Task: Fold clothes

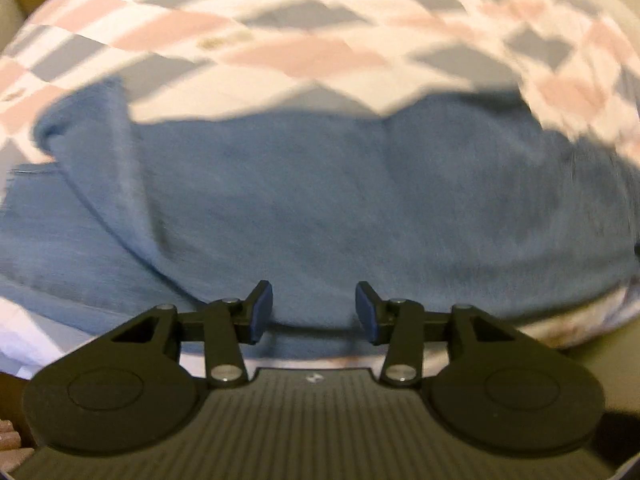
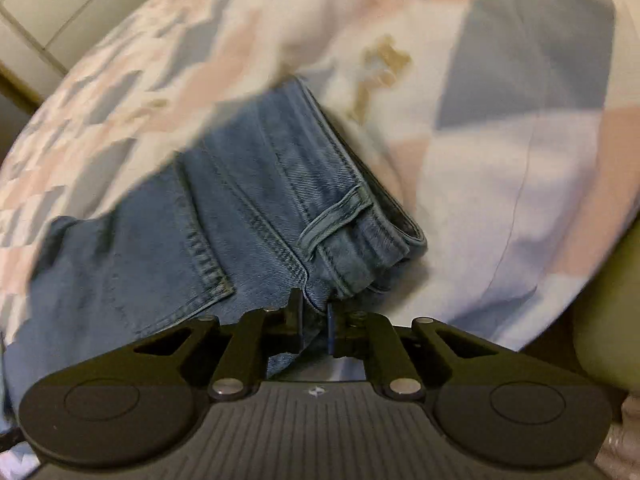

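Where the blue jeans (image 2: 224, 216) lie across the checked bedspread (image 2: 500, 140), spread over pink, grey and white patches, waistband end with belt loop (image 2: 336, 216) and back pocket seam toward the right gripper (image 2: 314, 316). Clamped there: narrow gap between the fingers, a pinch of denim at the waistband corner caught between them. Long axis running from that corner away to the left, out past the frame edge.

Seen from the left wrist, the same denim (image 1: 320, 208) as a broad blurred band straight ahead, one fold ridge slanting on the left. Left gripper (image 1: 314, 312) parted wide, holding nothing, poised over the near edge of the cloth; whether touching it, impossible to tell through the blur.

Judged from this: right hand nearer the waistband and already anchored, left hand free beside the leg side. Fits either a lift to fold over or a smoothing of a fold laid down; no telling which.
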Available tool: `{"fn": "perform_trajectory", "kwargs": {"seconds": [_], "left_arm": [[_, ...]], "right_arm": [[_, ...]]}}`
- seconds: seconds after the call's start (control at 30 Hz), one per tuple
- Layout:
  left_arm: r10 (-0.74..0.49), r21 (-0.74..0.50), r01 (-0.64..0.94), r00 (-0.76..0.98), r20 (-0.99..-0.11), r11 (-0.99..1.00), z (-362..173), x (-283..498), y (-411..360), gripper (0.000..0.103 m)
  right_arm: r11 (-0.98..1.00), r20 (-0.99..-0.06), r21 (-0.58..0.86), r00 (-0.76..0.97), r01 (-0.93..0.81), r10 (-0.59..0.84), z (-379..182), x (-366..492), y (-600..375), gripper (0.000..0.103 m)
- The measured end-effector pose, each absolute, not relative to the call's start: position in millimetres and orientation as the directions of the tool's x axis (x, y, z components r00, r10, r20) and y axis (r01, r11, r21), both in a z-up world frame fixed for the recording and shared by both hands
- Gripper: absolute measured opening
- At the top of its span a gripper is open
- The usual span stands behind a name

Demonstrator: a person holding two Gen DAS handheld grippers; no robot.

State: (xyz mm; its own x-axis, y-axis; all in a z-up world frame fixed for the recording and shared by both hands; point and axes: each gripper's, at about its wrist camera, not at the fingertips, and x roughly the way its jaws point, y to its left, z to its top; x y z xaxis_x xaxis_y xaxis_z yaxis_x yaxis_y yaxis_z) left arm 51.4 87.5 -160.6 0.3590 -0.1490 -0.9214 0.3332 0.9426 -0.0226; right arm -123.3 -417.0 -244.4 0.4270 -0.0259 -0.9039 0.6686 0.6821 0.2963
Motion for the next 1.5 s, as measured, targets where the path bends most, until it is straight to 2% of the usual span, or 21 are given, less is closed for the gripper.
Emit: {"fn": "perform_trajectory", "kwargs": {"seconds": [0.03,0.07,0.13,0.17,0.2,0.33,0.43,0.6,0.7,0.77,1.0,1.1,1.17,1.23,1.37,1.5], "left_arm": [[-0.128,-0.002,0.309,0.388,-0.912,0.951,-153,56,95,0.045],[-0.106,0.019,0.286,0.413,-0.905,0.958,-148,64,102,0.047],[-0.059,0.06,0.24,0.46,-0.886,0.969,-139,81,115,0.055],[-0.031,0.076,0.203,0.479,-0.877,0.976,-138,93,123,0.058],[-0.005,0.088,0.169,0.487,-0.873,0.982,-139,108,130,0.06],[0.108,0.16,0.063,0.496,-0.861,0.985,-157,175,152,0.06],[0.144,0.192,0.055,0.473,-0.869,0.98,-176,215,159,0.06],[0.204,0.253,0.058,0.434,-0.877,0.966,-208,273,168,0.062],[0.244,0.299,0.073,0.412,-0.878,0.951,-223,290,169,0.062],[0.245,0.295,0.071,0.391,-0.887,0.953,-228,296,172,0.062],[0.224,0.28,0.103,0.37,-0.902,0.955,-240,309,176,0.062],[0.192,0.25,0.116,0.371,-0.909,0.961,-241,311,180,0.061],[0.164,0.225,0.126,0.372,-0.913,0.966,-241,312,183,0.04],[0.12,0.175,0.117,0.374,-0.92,0.978,-237,311,190,0.003],[0.06,0.092,0.044,0.479,-0.876,0.995,-192,287,215,0.002],[0.024,-0.049,-0.113,0.566,-0.824,0.992,-135,239,281,0.002]], "right_arm": [[0.667,-0.909,0.291,0.415,0.685,-0.029,-244,-118,-415,0.016],[0.655,-0.911,0.303,0.412,0.692,-0.014,-240,-114,-416,0.025],[0.642,-0.913,0.315,0.408,0.699,0.005,-229,-109,-418,0.034],[0.627,-0.909,0.333,0.416,0.704,0.016,-228,-109,-419,0.045],[0.611,-0.904,0.352,0.426,0.709,0.026,-226,-108,-421,0.051],[0.54,-0.907,0.371,0.42,0.756,0.035,-226,-108,-422,0.053],[0.463,-0.911,0.374,0.411,0.803,0.024,-231,-113,-419,0.052],[0.421,-0.926,0.318,0.373,0.849,-0.053,-230,-106,-405,0.053],[0.425,-0.919,0.269,0.362,0.864,-0.155,-215,-101,-386,0.054],[0.447,-0.915,0.234,0.351,0.863,-0.199,-208,-99,-372,0.055],[0.389,-0.92,0.24,0.336,0.889,-0.202,-201,-111,-338,0.055],[0.43,-0.915,0.264,0.366,0.863,-0.172,-195,-106,-324,0.055],[0.46,-0.912,0.277,0.382,0.844,-0.153,-190,-102,-314,0.055],[0.484,-0.911,0.279,0.388,0.829,-0.14,-186,-100,-304,0.055],[0.502,-0.909,0.291,0.399,0.815,-0.121,-182,-94,-289,0.055],[0.53,-0.906,0.307,0.414,0.791,-0.092,-179,-83,-277,0.055]]}}
